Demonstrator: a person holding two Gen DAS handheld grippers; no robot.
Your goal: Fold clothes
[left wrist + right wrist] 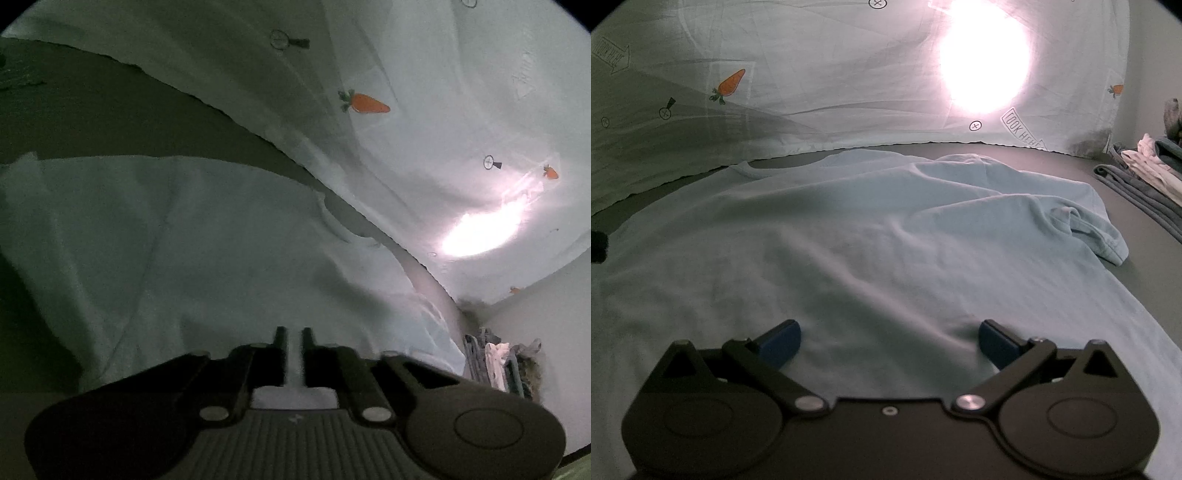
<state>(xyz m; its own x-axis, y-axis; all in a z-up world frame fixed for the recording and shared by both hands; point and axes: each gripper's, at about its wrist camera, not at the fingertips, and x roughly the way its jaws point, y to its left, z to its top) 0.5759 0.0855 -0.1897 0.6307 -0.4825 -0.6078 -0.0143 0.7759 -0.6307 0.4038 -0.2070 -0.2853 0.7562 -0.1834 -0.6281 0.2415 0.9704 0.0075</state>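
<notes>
the left gripper (294,332) pinched the shirt (184,240); the right gripper (888,341) stood open over it; only its view showed folded clothes (1145,173).

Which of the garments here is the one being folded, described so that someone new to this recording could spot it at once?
Start at the pale curtain printed with carrots that hangs behind the dark table. Spread across the table in front of it lies the pale blue T-shirt, one short sleeve bunched at its right edge. Unlike the stack of grey and white clothes at far right, it lies alone, opened out.
</notes>
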